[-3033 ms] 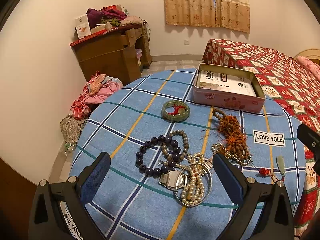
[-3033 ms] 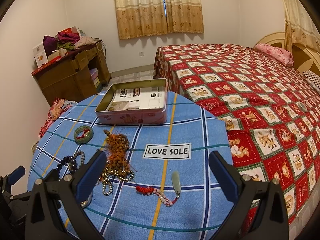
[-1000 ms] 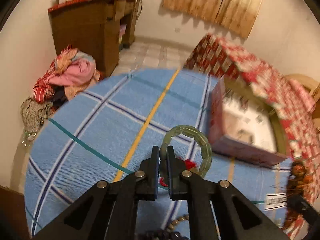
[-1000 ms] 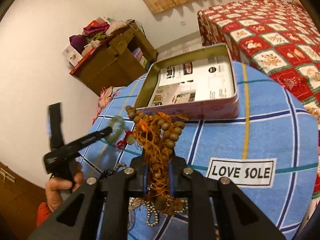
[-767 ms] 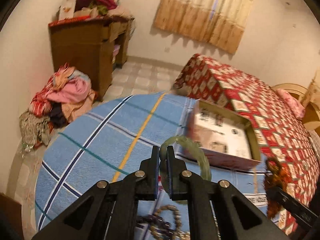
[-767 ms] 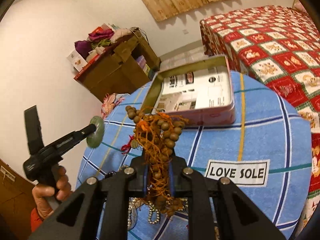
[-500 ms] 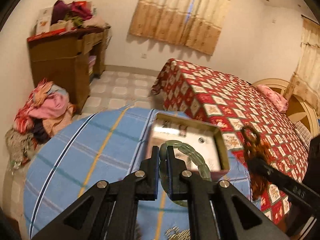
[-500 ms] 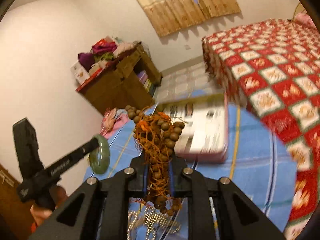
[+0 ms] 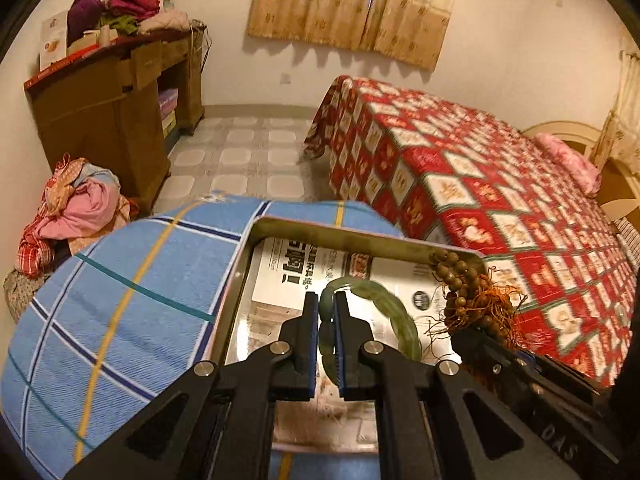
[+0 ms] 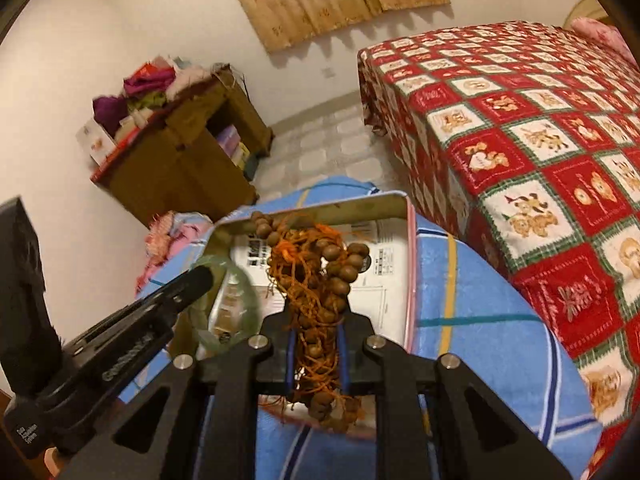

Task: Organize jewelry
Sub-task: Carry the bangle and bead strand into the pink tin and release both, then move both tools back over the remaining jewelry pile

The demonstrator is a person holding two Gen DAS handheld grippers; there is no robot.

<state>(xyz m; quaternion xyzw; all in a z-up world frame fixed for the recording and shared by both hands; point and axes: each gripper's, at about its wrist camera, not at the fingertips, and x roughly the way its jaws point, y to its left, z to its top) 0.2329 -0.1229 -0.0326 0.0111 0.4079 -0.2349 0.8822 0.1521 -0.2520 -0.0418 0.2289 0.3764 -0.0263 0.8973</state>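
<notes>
My left gripper (image 9: 326,310) is shut on a green jade bangle (image 9: 384,312) and holds it over the open pink tin box (image 9: 240,268). The box is lined with printed paper. My right gripper (image 10: 316,332) is shut on a bunch of brown wooden beads with orange tassels (image 10: 316,276), also above the tin box (image 10: 410,240). The beads show at the right in the left wrist view (image 9: 466,300). The bangle (image 10: 244,308) and left gripper (image 10: 192,284) show at the left in the right wrist view.
The box sits on a round table with a blue plaid cloth (image 9: 120,300). A bed with a red patterned cover (image 9: 480,184) stands to the right. A wooden cabinet (image 9: 112,108) and a clothes pile (image 9: 76,208) are at the left.
Both grippers closed on their pieces, lifted them off the table and carried them forward. They now hang over the tin box.
</notes>
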